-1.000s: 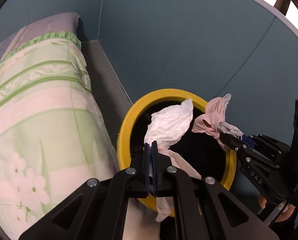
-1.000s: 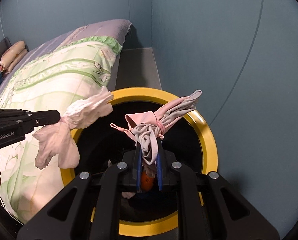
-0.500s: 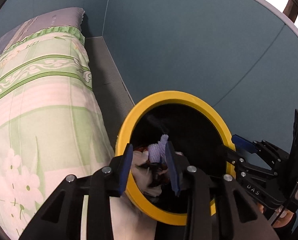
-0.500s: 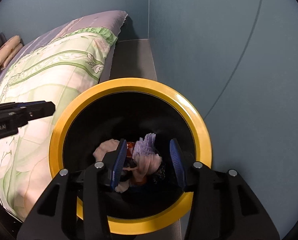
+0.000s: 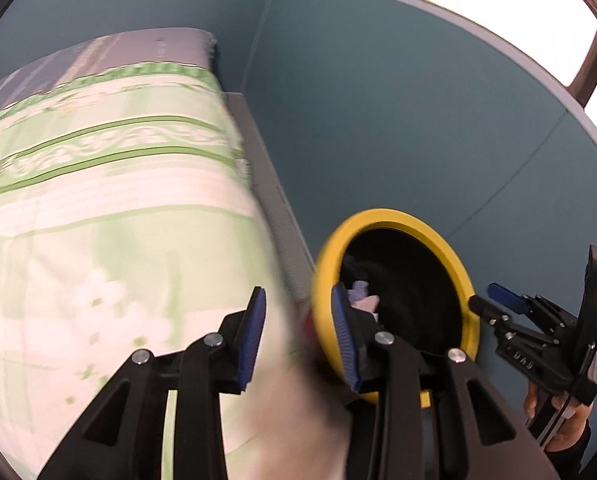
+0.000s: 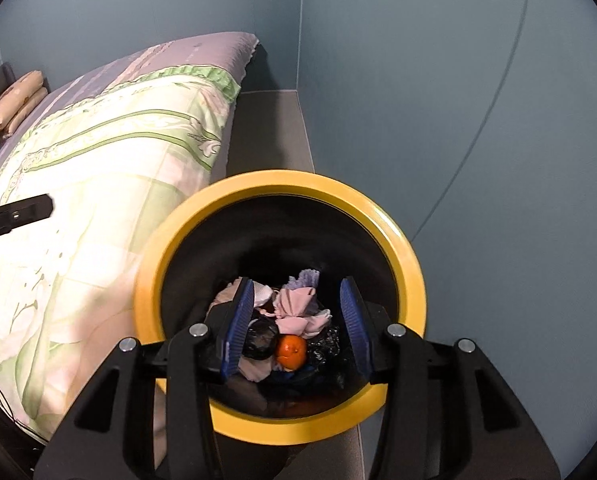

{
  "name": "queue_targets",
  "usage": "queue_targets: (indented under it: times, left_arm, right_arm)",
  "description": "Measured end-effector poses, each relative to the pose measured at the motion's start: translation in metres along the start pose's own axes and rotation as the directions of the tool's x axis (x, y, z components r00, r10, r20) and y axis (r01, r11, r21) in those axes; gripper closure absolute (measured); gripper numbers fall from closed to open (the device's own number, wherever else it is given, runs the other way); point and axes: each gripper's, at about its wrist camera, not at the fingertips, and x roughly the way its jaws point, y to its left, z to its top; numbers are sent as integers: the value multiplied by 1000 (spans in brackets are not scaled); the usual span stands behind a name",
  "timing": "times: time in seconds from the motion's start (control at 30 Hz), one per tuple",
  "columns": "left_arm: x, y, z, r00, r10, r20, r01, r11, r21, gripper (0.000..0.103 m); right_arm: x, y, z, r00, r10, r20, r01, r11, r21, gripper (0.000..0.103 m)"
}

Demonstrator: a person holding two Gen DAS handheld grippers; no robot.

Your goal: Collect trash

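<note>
One yellow-rimmed bin [image 6: 398, 240] beside the bed [image 6: 98, 184] held crumpled tissues [image 6: 298, 312] and one orange [image 6: 291, 351]. Both tools, left [image 5: 296, 338] and right [image 6: 296, 326], were released, empty.

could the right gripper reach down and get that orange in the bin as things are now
Probably yes. The right gripper is open and empty above the bin, and the orange lies uncovered on top of the trash, with only soft cloth scraps beside it.
</note>
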Motion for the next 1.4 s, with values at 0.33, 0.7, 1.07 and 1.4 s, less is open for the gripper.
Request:
queue_targets:
  times: [0.33, 0.7, 1.07, 1.4]
  left_arm:
    - [-100, 116, -62, 981, 172, 94, -152, 970, -189, 72]
    - [-203, 160, -116, 906, 344, 248, -270, 918, -290, 45]
    - [-273, 122, -143, 725, 437, 533, -335, 899, -280, 8]
    - [-296, 87, -157, 619, 495, 609, -396, 867, -302, 8]
  right_arm:
    - [-42, 106, 2, 989, 136, 63, -125, 980, -153, 60]
    - [-99, 198, 2, 952, 236, 198, -183, 950, -252, 32]
    - [-155, 213, -11, 859, 86, 505, -51, 995, -82, 8]
    - [-180, 207, -37, 773, 61, 631, -99, 995, 26, 8]
